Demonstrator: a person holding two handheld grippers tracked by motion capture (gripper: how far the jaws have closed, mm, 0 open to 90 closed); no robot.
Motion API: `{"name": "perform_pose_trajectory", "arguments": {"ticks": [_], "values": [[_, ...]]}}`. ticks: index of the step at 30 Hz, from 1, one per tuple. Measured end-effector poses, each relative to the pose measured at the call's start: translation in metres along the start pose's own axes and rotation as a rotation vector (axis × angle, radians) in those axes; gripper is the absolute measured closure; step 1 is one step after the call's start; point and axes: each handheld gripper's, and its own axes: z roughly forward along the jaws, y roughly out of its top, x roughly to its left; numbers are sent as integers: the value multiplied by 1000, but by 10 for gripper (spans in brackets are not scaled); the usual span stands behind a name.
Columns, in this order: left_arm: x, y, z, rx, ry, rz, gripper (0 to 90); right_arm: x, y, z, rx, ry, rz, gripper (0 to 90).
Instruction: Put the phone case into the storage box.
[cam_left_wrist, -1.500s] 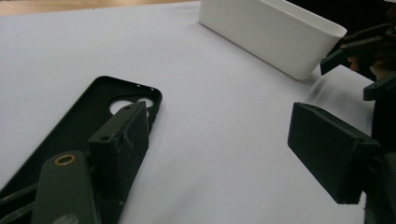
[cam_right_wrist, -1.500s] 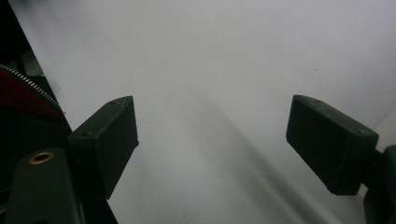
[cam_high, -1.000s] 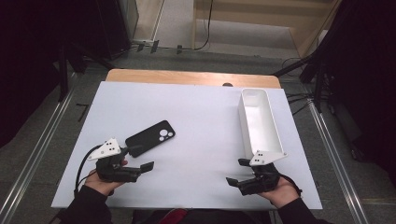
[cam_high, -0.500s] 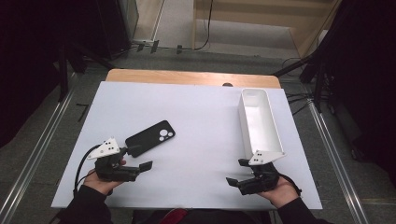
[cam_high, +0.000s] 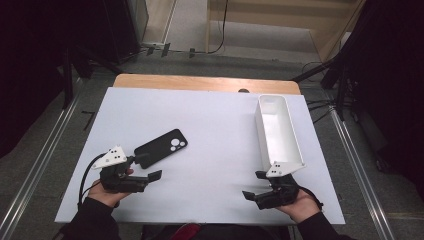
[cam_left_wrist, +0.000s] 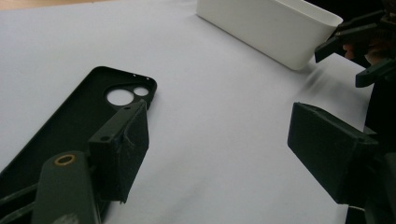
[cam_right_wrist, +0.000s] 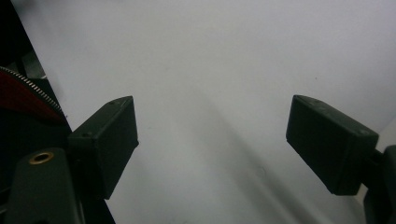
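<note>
Left gripper (cam_left_wrist: 219, 154) is seen with jaws wide apart and nothing between them over the white table (cam_left_wrist: 224, 107), black phone case (cam_left_wrist: 70, 121) lying flat beside the left jaw, white tray (cam_left_wrist: 275, 28) and right gripper (cam_left_wrist: 359, 51) farther off.

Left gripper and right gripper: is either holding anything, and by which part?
Nothing is held. The left gripper stands open beside the black plastic phone case; the right gripper stands open over bare white table.

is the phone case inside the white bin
No, the phone case lies flat on the table, well apart from the white bin.
</note>
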Motion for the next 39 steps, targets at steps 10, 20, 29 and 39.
{"name": "perform_pose_trajectory", "arguments": {"ticks": [10, 20, 29, 39], "values": [[21, 11, 4, -19, -6, -10, 247, 0, 0, 1, 9, 0, -3, 153], [34, 21, 13, -27, 5, 11, 218, -1, 0, -1, 2, 10, -10, 153], [50, 33, 21, -58, 13, 70, 219, 1, 0, 0, 6, 13, -4, 153], [71, 42, 36, -2, -7, 102, 219, 0, 0, -1, -5, 25, -14, 154]]}}
